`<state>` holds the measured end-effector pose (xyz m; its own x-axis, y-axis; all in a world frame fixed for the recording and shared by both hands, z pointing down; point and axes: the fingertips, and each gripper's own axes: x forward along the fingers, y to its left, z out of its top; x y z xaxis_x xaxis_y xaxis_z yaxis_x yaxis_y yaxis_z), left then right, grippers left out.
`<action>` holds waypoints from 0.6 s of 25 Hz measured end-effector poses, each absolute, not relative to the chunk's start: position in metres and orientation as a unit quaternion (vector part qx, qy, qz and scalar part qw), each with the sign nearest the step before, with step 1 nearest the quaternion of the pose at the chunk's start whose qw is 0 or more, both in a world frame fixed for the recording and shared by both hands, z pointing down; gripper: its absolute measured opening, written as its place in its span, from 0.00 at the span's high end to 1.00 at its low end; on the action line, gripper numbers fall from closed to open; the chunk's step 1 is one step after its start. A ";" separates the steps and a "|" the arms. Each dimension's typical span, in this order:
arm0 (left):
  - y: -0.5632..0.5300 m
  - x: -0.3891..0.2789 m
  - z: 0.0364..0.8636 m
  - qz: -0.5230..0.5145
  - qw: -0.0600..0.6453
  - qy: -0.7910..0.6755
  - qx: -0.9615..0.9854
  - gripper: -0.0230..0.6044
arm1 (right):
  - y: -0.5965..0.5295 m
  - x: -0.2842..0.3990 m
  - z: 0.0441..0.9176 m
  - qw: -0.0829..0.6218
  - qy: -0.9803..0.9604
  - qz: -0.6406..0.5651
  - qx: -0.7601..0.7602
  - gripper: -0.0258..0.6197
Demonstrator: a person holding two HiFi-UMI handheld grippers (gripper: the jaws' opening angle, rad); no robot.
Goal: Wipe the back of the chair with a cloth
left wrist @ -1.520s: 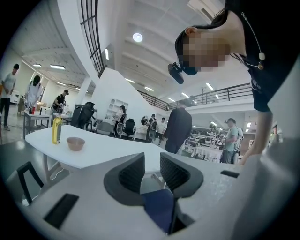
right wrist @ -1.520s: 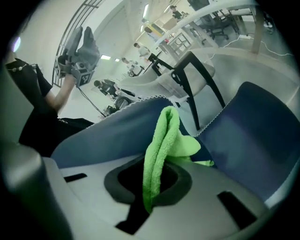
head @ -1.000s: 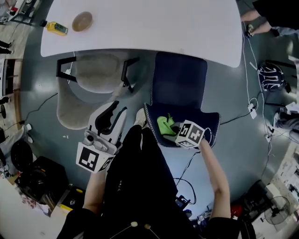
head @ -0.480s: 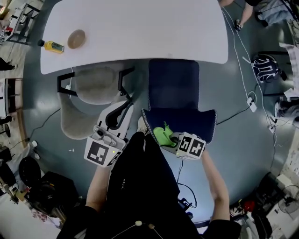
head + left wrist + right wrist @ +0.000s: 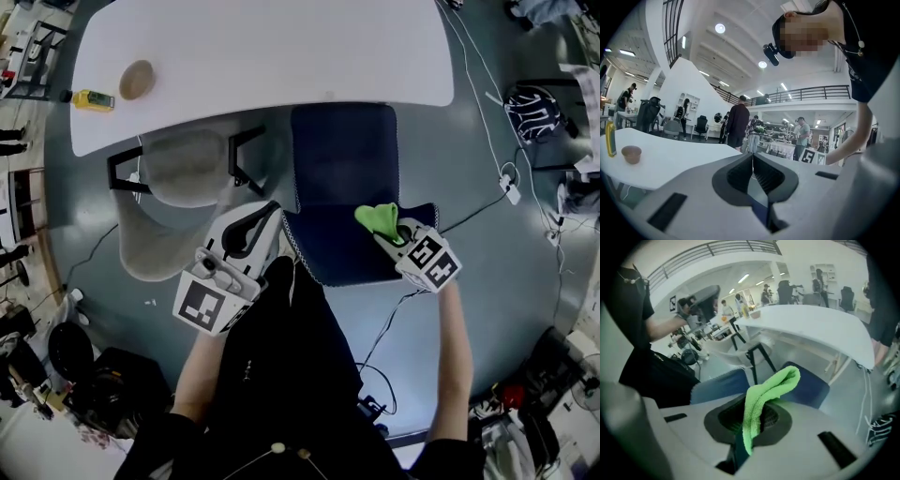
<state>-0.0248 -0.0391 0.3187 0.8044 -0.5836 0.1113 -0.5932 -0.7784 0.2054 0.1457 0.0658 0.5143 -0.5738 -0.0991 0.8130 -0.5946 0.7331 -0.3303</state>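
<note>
1. The dark blue padded chair has its seat front tucked under the white table.
2. The right gripper clamps a fuzzy, folded bright green cloth at the chair's backrest; contact is unclear.
3. The left gripper has its jaws together and empty.

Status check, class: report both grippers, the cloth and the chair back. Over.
Right gripper shut on green cloth, held over blue chair back. Left gripper shut, empty. Nothing blocking.
</note>
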 end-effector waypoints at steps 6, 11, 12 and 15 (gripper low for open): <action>-0.028 -0.011 0.341 0.035 0.134 -0.294 0.946 0.95 | 0.053 0.229 0.602 0.546 -0.740 0.305 0.245 0.93; -0.026 -0.009 0.357 0.037 0.148 -0.299 0.942 0.95 | 0.050 0.272 0.642 0.624 -0.668 0.309 0.262 0.93; -0.025 -0.009 0.360 0.037 0.150 -0.300 0.941 0.95 | 0.046 0.279 0.645 0.638 -0.656 0.297 0.273 0.93; -0.024 -0.012 0.368 0.037 0.154 -0.305 0.939 0.95 | 0.032 0.303 0.651 0.695 -0.611 0.230 0.301 0.93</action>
<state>-0.0122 -0.0244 0.3678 0.8113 -0.5614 0.1632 -0.5841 -0.7665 0.2670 0.3025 0.0317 0.6512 0.1476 -0.0483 0.9879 -0.6875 0.7130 0.1376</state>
